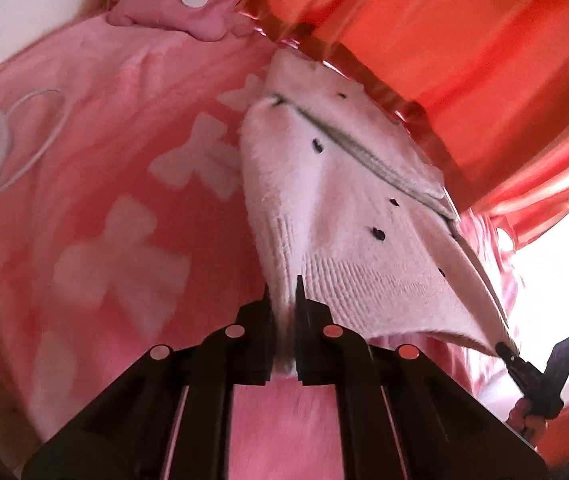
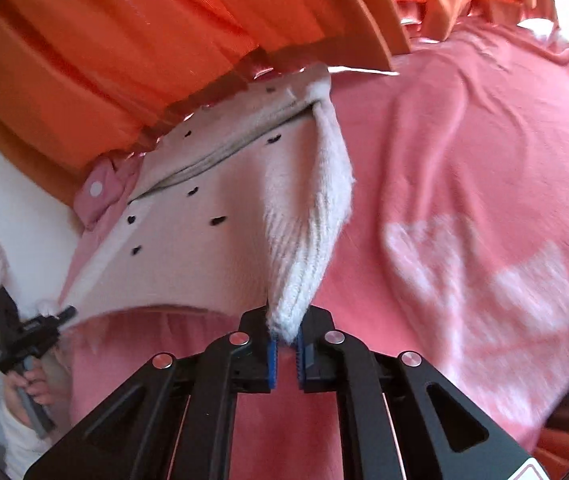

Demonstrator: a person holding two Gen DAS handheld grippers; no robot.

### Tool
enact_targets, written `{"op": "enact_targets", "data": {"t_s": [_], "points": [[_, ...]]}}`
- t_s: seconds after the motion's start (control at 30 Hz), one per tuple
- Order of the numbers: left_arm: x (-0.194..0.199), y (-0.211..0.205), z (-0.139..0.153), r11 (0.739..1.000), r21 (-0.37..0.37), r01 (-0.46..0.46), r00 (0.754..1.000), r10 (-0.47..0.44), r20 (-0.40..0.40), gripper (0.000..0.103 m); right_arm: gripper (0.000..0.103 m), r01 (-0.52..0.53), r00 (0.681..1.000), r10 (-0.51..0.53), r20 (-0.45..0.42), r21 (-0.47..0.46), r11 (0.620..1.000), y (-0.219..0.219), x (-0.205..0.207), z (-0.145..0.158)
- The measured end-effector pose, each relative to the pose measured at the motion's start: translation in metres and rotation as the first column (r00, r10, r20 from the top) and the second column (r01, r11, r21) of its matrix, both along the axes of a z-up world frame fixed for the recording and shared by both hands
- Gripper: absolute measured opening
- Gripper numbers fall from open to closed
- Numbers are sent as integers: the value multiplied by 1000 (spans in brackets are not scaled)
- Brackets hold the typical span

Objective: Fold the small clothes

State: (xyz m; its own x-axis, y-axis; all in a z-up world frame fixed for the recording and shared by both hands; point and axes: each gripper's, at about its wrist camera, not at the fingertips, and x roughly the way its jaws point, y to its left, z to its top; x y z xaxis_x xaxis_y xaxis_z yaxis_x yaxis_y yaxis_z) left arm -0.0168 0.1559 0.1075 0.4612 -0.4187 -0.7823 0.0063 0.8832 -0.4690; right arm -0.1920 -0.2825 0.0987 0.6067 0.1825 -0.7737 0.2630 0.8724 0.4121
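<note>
Sweater lifted by its hem, fold not yet made

The left claw (image 1: pixel 284 300) is clamped on one ribbed hem corner of the pale dotted sweater (image 1: pixel 336 208) and the right claw (image 2: pixel 284 328) on the other; the garment hangs stretched over the pink bow-print blanket (image 1: pixel 116 160) at frame centre. No fold looks finished; by my reading, laying it flat and folding remain. A pink pouch (image 1: pixel 180 8) upper left, a white cable (image 1: pixel 40 128) at left and orange curtains (image 2: pixel 124 52) crowd the far edge.

left tongs (image 1: pixel 284 304) clamped on pale knit sweater (image 1: pixel 348 200) hem, right tongs (image 1: pixel 504 350) gripping far corner, pink blanket (image 1: pixel 104 200) below
</note>
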Motion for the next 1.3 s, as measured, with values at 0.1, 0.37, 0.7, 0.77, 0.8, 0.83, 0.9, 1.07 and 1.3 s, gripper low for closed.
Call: {"op": "enact_targets", "data": {"t_s": [0.1, 0.37, 0.7, 0.77, 0.8, 0.83, 0.9, 1.07, 1.3], "points": [[-57, 2, -3, 998, 8, 59, 998, -59, -36, 6, 6, -30, 999, 28, -46, -41, 999, 13, -51, -1], [-150, 12, 21, 996, -86, 14, 997, -20, -70, 6, 6, -64, 998, 63, -25, -70, 995, 29, -135, 34], [71, -40, 74, 997, -22, -80, 934, 83, 348, 7, 6, 207, 915, -197, 353, 8, 978, -60, 79, 61], [120, -59, 48, 990, -15, -138, 933, 135, 333, 7, 6, 256, 916, -243, 320, 0, 967, -65, 133, 36], [147, -68, 27, 988, -9, -157, 944, 153, 294, 7, 6, 275, 919, -261, 294, -6, 962, -66, 155, 23], [164, -73, 10, 984, -4, -175, 950, 170, 263, 7, 7, 282, 925, -271, 265, -4, 959, -67, 175, 10], [198, -80, -26, 979, 11, -202, 961, 197, 193, 7, 7, 299, 935, -298, 194, 25, 954, -72, 208, -20], [225, -75, -71, 977, 22, -214, 969, 210, 128, 8, 11, 288, 953, -285, 103, -25, 957, -78, 245, -59], [228, -75, -56, 982, 3, -190, 966, 186, 181, 25, 61, 424, 871, -422, 252, 49, 904, -93, 213, -28]]}}
